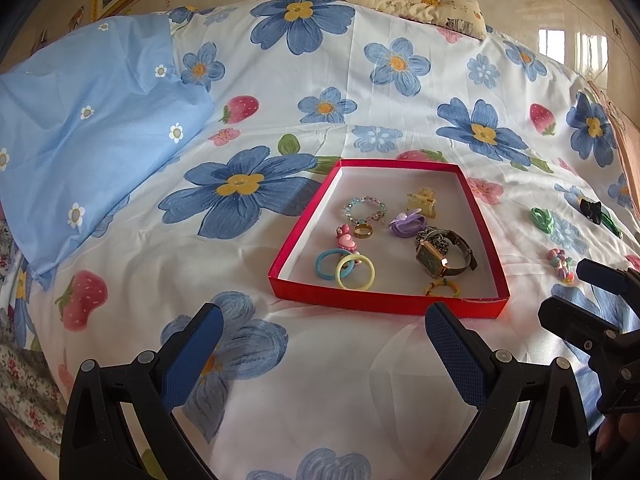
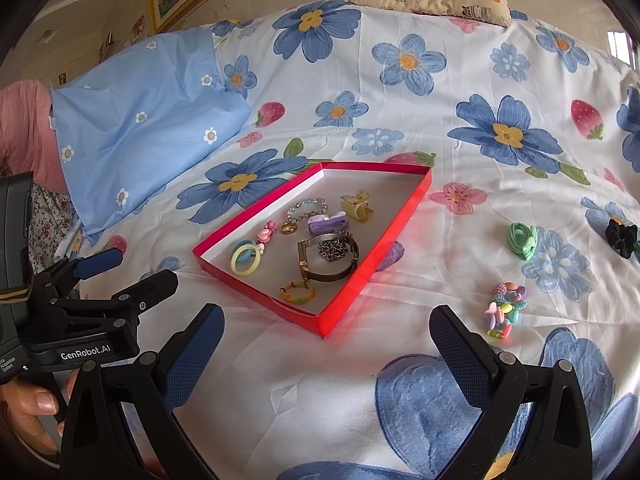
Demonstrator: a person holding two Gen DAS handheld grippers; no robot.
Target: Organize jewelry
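Both grippers, left (image 1: pixel 320 320) & right (image 2: pixel 326 322), hung w/ jaws apart, nothing in them, over the floral sheet (image 2: pixel 460 92). I saw the red tray (image 1: pixel 384 304) just ahead holding watch (image 1: pixel 434 258), bead bracelet (image 1: pixel 365 208), ring (image 1: pixel 363 231) & hair ties. Still outside, right of tray: pastel bead cluster (image 2: pixel 505 310), green tie (image 2: pixel 522 240), black scrunchie (image 2: pixel 621 236).

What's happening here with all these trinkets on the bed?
A person is sorting jewelry into a shallow red box on a flowered bedsheet, using two hand-held grippers. The box already holds a watch, a beaded bracelet, rings and hair ties. Three pieces lie outside it: a pastel bead bracelet, a green hair tie and a black scrunchie. The left gripper and right gripper are both open and empty.
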